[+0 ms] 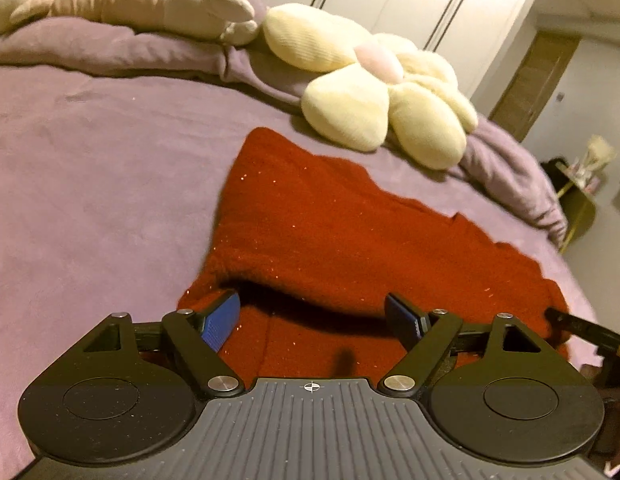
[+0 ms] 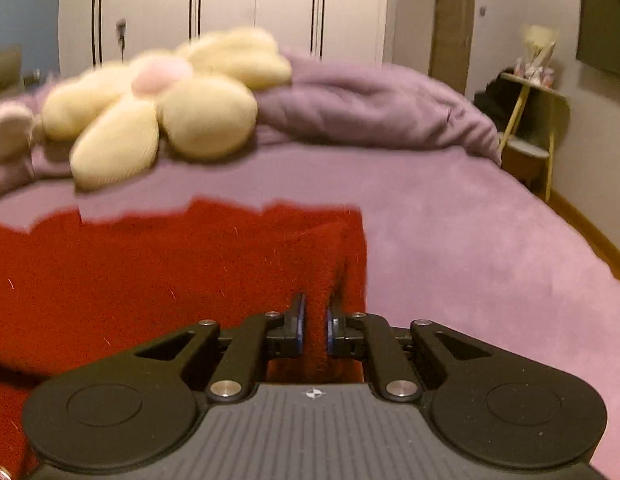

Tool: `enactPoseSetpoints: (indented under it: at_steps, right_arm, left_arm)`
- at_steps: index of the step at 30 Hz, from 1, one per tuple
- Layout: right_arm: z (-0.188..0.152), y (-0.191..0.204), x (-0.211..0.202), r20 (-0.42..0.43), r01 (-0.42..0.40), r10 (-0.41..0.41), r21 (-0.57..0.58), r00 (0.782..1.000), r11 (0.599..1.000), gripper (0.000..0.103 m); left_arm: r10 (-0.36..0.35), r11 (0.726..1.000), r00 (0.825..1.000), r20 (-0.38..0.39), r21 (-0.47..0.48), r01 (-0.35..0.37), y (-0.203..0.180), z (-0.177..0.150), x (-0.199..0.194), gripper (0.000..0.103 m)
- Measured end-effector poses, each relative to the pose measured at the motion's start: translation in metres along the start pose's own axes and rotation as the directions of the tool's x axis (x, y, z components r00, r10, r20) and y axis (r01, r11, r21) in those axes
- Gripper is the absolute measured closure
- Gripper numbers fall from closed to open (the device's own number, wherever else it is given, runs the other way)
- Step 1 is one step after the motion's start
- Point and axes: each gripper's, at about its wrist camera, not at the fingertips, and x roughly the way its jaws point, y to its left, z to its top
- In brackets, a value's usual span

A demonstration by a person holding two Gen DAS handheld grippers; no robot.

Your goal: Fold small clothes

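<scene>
A red knit garment [image 1: 333, 224] lies spread on the purple bed [image 1: 90, 152]. My left gripper [image 1: 313, 320] is open, its blue pads wide apart over the garment's near edge, where a fold of cloth hangs just above them. In the right wrist view the same red garment [image 2: 150, 268] fills the lower left. My right gripper [image 2: 314, 328] is shut on a raised fold of the garment at its right edge, lifting it a little off the bed. The tip of the right gripper [image 1: 581, 326] shows at the garment's right corner in the left wrist view.
A cream flower-shaped cushion [image 1: 373, 80] lies just beyond the garment, also in the right wrist view [image 2: 158, 108]. A beige plush toy [image 1: 130, 0] and a bunched purple duvet [image 2: 373, 108] sit at the back. A small side table [image 2: 529, 120] stands off the bed's right side.
</scene>
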Motion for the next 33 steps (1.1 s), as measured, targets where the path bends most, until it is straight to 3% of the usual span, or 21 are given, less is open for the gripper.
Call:
enactPoseSetpoints:
  at_steps: [1,2,4,6,9,12,13,15,21,24,29,33]
  right_arm:
    - [-0.001,-0.001,-0.001,0.004,0.025,-0.025,-0.004,1.0,1.0,0.075]
    - [0.001,-0.002,-0.007,0.02,0.059,-0.059,0.008,0.998,0.998,0.069]
    - [0.005,-0.002,-0.024,0.096,0.044,-0.047,0.034,0.994,0.998,0.07]
    - [0.009,0.01,-0.032,0.133,-0.032,0.032,-0.006,0.991,0.999,0.07]
    - [0.015,0.037,-0.022,0.079,-0.134,0.143,-0.101,0.987,0.986,0.074]
    - [0.01,0.054,0.013,-0.091,-0.099,0.087,-0.14,0.992,0.985,0.076]
    - [0.006,0.055,0.021,-0.104,-0.095,0.079,-0.149,0.991,0.984,0.076]
    - [0.004,0.062,0.027,-0.076,-0.068,0.053,-0.209,0.996,0.976,0.076]
    - [0.025,0.067,0.069,-0.047,0.001,-0.013,-0.247,0.999,0.969,0.076]
    - [0.029,0.07,0.074,-0.048,0.005,-0.018,-0.277,0.999,0.961,0.076]
    - [0.025,0.053,0.034,-0.043,-0.058,0.049,-0.234,0.998,0.971,0.076]
    - [-0.001,0.035,-0.006,-0.066,-0.106,0.096,-0.176,0.993,0.979,0.076]
  left_arm:
    - [0.004,1.0,1.0,-0.002,0.012,-0.004,-0.003,0.002,0.001,0.02]
    - [0.01,1.0,1.0,0.001,0.022,-0.01,-0.006,0.005,0.001,0.021]
    - [0.022,0.999,1.0,0.019,0.039,-0.023,-0.01,0.012,0.0,0.022]
    - [0.046,0.996,0.998,0.043,0.072,-0.049,-0.02,0.021,0.005,0.022]
    - [0.073,0.989,0.997,0.003,0.13,-0.073,-0.037,0.031,0.03,0.025]
    - [0.133,0.974,0.989,-0.059,0.193,-0.12,-0.046,0.029,0.065,0.028]
    - [0.153,0.966,0.987,-0.052,0.219,-0.138,-0.048,0.028,0.071,0.025]
    - [0.176,0.955,0.983,-0.048,0.251,-0.159,-0.051,0.03,0.083,0.02]
    - [0.243,0.935,0.969,-0.048,0.279,-0.221,-0.054,0.043,0.121,0.004]
    - [0.242,0.942,0.969,-0.052,0.253,-0.221,-0.053,0.046,0.121,0.004]
    - [0.206,0.944,0.978,-0.042,0.274,-0.187,-0.054,0.038,0.096,0.004]
    - [0.176,0.957,0.983,-0.058,0.243,-0.157,-0.053,0.036,0.08,0.004]
